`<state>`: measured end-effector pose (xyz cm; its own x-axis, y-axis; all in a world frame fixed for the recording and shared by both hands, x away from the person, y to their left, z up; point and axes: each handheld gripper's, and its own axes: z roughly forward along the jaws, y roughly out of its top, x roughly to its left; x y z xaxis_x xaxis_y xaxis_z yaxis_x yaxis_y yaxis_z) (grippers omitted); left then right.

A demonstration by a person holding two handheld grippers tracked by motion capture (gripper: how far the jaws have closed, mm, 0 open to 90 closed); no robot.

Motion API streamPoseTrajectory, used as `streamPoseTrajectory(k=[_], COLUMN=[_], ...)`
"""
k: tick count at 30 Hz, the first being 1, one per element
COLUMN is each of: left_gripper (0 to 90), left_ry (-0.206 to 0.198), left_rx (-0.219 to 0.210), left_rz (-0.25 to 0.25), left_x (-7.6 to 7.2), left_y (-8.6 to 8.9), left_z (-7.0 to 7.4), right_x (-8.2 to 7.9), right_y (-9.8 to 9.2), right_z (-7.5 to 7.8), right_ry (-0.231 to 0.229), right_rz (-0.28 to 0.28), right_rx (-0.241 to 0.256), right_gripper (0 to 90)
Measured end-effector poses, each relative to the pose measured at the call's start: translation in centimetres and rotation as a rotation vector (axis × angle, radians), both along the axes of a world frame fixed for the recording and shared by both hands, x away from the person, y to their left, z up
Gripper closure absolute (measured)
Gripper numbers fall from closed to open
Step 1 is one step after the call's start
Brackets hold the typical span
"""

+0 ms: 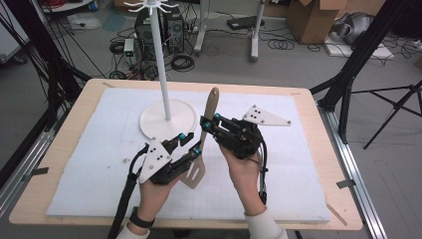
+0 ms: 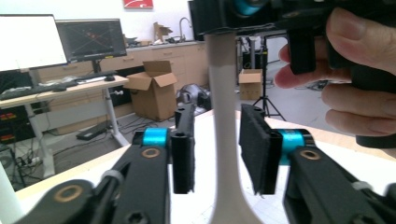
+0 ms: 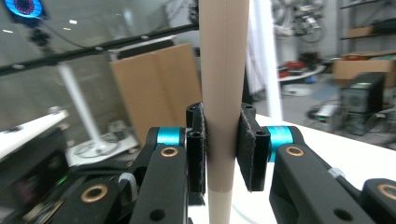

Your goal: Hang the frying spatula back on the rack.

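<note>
**White mat, wooden table, one spatula between two grippers**

Wood shows as a pale border around the table (image 1: 69, 124), whose top is covered by a white gridded mat (image 1: 99, 164). Beyond the far edge lies a grey floor with tangled cables (image 1: 181, 62), a computer tower (image 1: 171, 27) and cardboard boxes (image 1: 313, 20); black tripod legs (image 1: 358, 55) stand at the right.

On the mat rises a white hook stand (image 1: 160, 59) on its round base, just behind the grippers and close to the left one.

A beige slotted spatula (image 1: 206, 134) is held upright above the mat's middle. The right gripper (image 3: 222, 149) has its pads clamped on the handle. The left gripper (image 2: 217, 149) straddles the lower neck with its jaws parted, a gap visible on both sides.
</note>
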<state>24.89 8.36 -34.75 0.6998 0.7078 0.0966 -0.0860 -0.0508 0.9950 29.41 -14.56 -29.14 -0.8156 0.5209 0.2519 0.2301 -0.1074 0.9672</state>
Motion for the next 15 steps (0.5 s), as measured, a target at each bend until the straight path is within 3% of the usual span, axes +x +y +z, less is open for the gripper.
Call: streamPoseTrajectory(k=[3,4,5,6,10,13,15], left_gripper=[58.8,55.3,53.4,52.1,44.5,41.2,38.8], left_ry=[0.01,0.036,0.036,0.075,0.164,0.201,0.21], left_rx=[0.002,-0.007,-0.007,-0.028,-0.066,-0.034,-0.021], left_rz=[-0.036,-0.096,-0.096,-0.168,-0.35,-0.466,-0.514], left_x=[0.1,0.3,0.3,0.6,1.5,2.0,2.2], left_y=[0.5,1.1,1.1,1.9,3.2,3.6,3.7], left_z=[0.2,0.4,0.4,0.6,1.3,1.7,1.8], right_x=[0.1,0.2,0.2,0.2,0.2,0.2,0.1], right_y=[-0.3,-0.4,-0.4,-0.4,-0.4,-0.4,-0.2], right_z=[0.1,0.2,0.2,0.3,0.4,0.6,0.7], right_ry=[0.003,-0.007,-0.007,-0.022,-0.046,-0.058,-0.069], right_rz=[0.035,0.075,0.075,0.121,0.214,0.265,0.306], right_rx=[0.008,-0.002,-0.002,-0.014,-0.02,-0.038,-0.041], right_gripper=[75.5,75.5,75.5,75.5,75.5,75.5,75.5])
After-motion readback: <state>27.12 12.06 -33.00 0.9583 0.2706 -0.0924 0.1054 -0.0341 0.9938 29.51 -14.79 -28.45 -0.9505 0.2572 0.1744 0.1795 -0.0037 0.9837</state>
